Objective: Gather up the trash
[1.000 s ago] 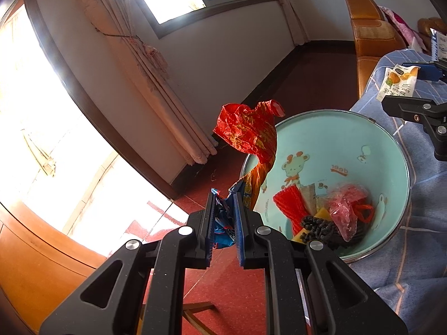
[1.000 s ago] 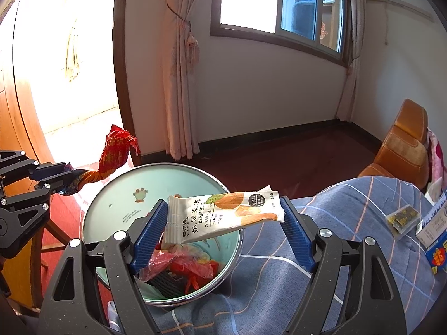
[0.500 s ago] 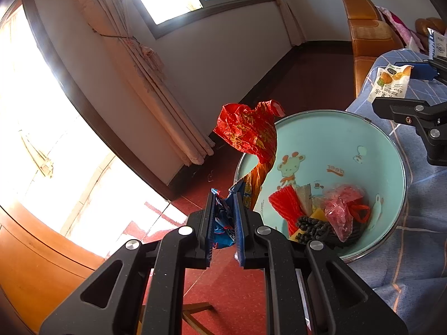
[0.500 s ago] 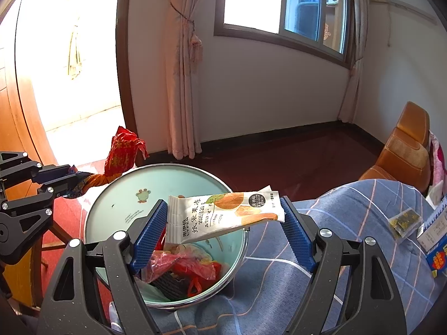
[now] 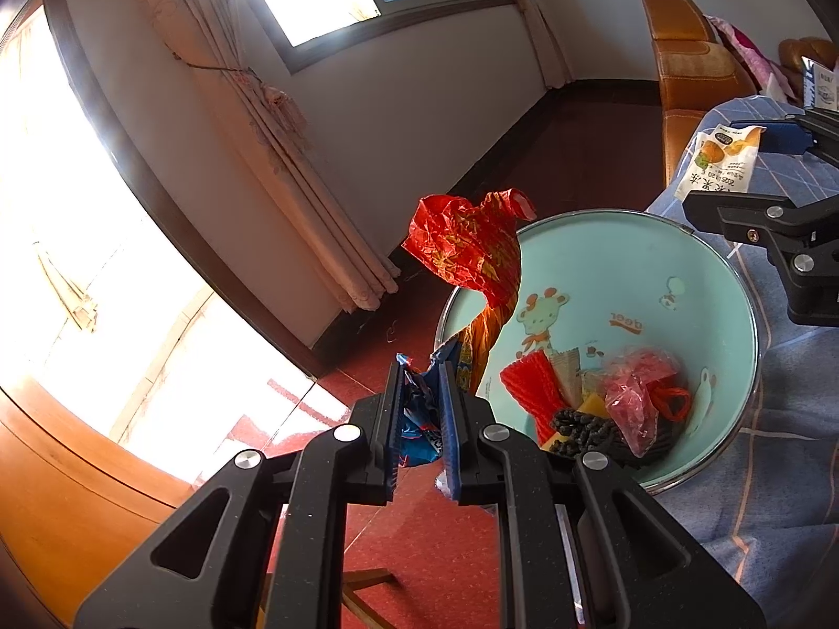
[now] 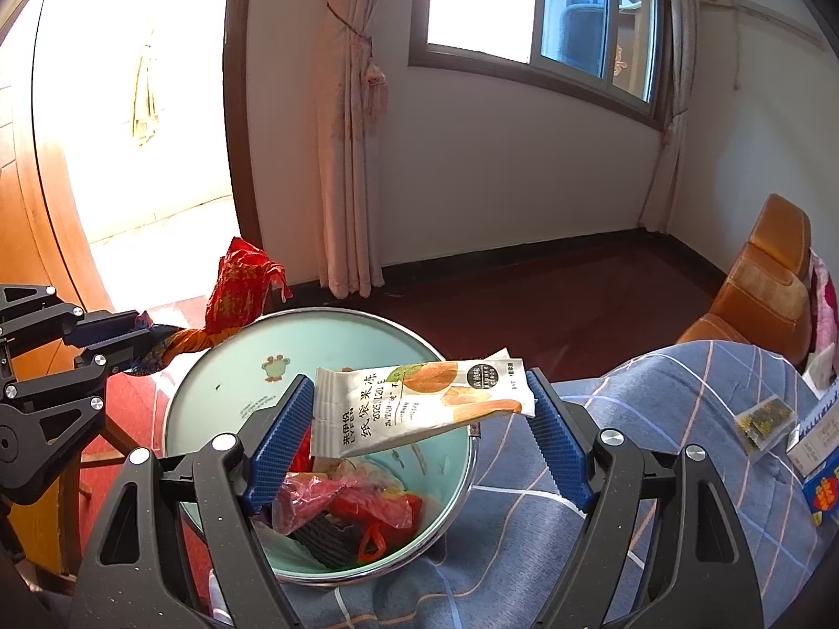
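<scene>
Nothing much shifts except the view creeping toward the basin (image 5: 734,283), left tongs (image 5: 422,414) clamped on the crinkly red wrapper (image 5: 466,251) at its rim, right tongs (image 6: 417,432) wide around the light snack pouch (image 6: 419,403) (floppy, slippery; grab edges).

This is a lived-in room of a home, likely a sitting room. Pink curtains (image 6: 348,120) tied back with a tassel hang beside a sliding window (image 6: 545,10) in a dark frame, above plain white walls and a dark red floor (image 6: 550,304). A tan leather sofa (image 6: 771,278) stands at the right, a checked blue cloth (image 6: 655,445) covers the surface, and a pale green enamel basin (image 5: 603,283) printed with cartoon animals holds snack wrappers.
</scene>
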The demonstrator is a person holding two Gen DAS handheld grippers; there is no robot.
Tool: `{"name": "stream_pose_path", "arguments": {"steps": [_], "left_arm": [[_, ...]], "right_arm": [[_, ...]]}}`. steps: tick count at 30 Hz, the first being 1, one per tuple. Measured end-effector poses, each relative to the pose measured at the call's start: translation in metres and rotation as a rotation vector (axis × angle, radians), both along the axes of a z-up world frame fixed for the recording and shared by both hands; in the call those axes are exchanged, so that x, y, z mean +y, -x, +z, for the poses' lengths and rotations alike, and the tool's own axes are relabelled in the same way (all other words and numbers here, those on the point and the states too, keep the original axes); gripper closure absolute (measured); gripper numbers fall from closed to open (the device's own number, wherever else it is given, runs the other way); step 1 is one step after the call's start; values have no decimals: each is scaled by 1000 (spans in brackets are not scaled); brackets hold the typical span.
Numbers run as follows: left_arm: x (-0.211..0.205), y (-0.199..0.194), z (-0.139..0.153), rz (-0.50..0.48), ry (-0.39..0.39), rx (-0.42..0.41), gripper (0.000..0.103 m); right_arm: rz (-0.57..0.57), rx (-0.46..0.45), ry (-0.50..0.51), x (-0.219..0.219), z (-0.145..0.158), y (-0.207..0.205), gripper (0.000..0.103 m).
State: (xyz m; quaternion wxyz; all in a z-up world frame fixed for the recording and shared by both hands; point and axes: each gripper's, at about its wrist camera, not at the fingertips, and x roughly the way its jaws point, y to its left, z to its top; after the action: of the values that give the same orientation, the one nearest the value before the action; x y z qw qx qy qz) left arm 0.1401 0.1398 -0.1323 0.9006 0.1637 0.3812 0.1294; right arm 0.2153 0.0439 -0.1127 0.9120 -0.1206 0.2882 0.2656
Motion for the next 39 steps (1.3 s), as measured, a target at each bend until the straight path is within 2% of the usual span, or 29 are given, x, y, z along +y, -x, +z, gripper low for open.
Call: {"name": "stream_pose_path", "arguments": {"steps": [12,14,16,20,21,22,24,27,31,39], "left_arm": [[-7,1,1,-25,18,-12,80],[-7,2,2,-17,17,-23,66],[-7,4,5,-9,13,-41,45],[-6,8,12,10,23,-73,32],[-5,9,13,20,20,-86,24],[-4,12,15,27,22,-100,21],[-3,17,22,38,50,-129,21],[-2,26,33,56,83,-181,14],[-6,34,44,46,114,-216,14],[-14,47,60,43,132,-263,9]], "right_arm": [[1,-6,-20,-1,1,-1,16],[-4,-3,-23,-2,1,-1,15],[-13,-7,-29,-5,3,-1,15],[-42,-19,-51,-14,8,4,13],[-55,-21,-61,-19,10,7,12],[-65,-22,-71,-22,12,9,12],[-94,-26,-92,-33,17,18,12],[-143,-32,-120,-46,26,33,11],[-188,-55,-169,-64,40,56,10],[-219,-87,-187,-77,54,79,10]]}}
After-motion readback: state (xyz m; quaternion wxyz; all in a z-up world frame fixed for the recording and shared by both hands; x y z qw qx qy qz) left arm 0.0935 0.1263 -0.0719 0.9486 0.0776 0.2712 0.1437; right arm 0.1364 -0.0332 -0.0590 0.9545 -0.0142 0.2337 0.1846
